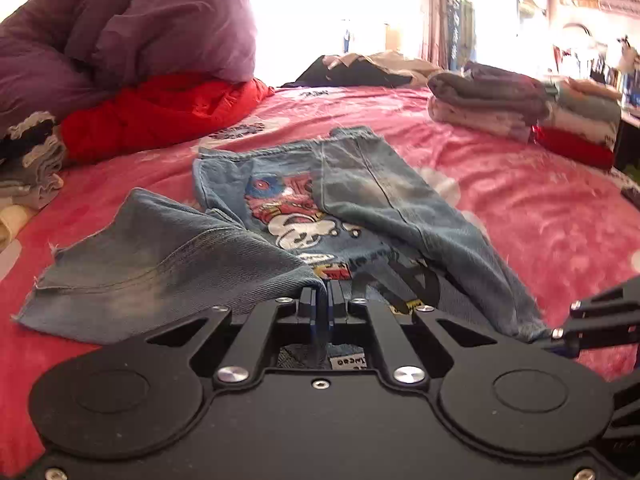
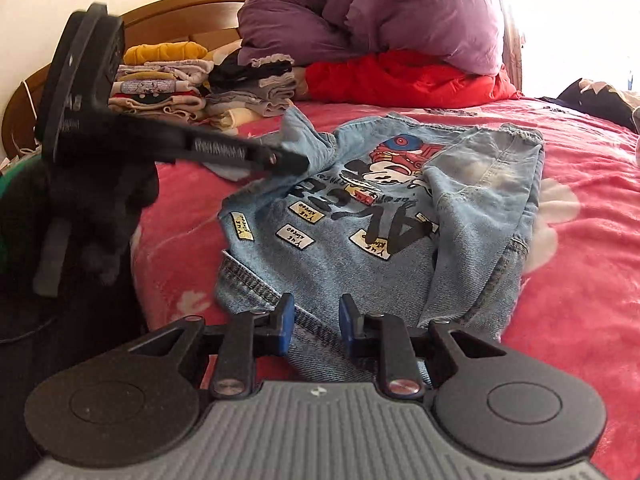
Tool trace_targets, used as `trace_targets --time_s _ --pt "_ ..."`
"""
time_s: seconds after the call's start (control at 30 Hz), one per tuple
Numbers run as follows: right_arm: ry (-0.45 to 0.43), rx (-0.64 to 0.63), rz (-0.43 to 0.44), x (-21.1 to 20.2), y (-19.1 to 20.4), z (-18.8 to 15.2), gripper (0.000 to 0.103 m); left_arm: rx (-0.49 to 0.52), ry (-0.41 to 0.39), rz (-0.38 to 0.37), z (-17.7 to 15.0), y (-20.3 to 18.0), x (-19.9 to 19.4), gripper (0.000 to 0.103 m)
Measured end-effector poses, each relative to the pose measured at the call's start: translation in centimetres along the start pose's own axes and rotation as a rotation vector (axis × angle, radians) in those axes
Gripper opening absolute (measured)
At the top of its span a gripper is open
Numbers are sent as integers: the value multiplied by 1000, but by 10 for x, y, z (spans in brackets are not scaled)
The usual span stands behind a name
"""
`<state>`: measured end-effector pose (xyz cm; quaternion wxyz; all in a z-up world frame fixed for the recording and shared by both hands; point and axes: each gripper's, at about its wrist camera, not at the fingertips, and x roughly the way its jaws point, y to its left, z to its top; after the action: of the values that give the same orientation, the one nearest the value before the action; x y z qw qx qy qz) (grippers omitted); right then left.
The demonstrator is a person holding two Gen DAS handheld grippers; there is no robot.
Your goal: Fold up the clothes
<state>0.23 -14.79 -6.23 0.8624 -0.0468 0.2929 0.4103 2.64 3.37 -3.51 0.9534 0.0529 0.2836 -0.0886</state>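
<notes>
A light-blue denim jacket [image 2: 360, 236] with a cartoon print lies back-up on the pink bedspread [image 2: 580, 280]. Its right sleeve is folded in over the back. My left gripper [image 1: 324, 300] is shut on the jacket's left sleeve [image 1: 160, 264], pinching the denim near the shoulder; in the right wrist view it reaches in from the left [image 2: 296, 162]. My right gripper [image 2: 316, 318] is open just above the jacket's near hem, with denim between the blue pads [image 2: 286, 320]. Its fingers show at the right edge of the left wrist view [image 1: 592, 320].
A purple duvet [image 2: 380, 8] and a red quilt [image 2: 400, 76] are heaped at the head of the bed. Stacks of folded clothes sit by the wooden headboard [image 2: 180, 84] and on the far side [image 1: 520, 116]. Dark clothes [image 1: 360, 68] lie at the back.
</notes>
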Motion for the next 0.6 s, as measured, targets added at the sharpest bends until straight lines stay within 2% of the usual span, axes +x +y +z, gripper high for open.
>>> trace_targets --time_s 0.13,0.3,0.37,0.47,0.53,0.57,0.6 --pt "-14 47 -11 -3 -8 1 26 73 22 5 -5 -9 8 3" --pt "-36 120 -24 -7 -22 3 26 114 39 10 -8 -16 18 3" --pt "-35 135 -25 -6 -24 3 26 106 64 2 -11 -16 25 2" --pt "-22 143 -26 -3 -25 2 26 41 83 -27 -10 -9 29 3" --pt "-13 141 -26 -1 -25 1 26 -25 90 -55 -7 -3 26 7" --pt "-12 141 -27 -1 -25 1 26 -62 94 -82 -6 -1 24 13" --pt "-12 144 -28 -1 -26 1 26 -101 102 -131 -6 2 23 44"
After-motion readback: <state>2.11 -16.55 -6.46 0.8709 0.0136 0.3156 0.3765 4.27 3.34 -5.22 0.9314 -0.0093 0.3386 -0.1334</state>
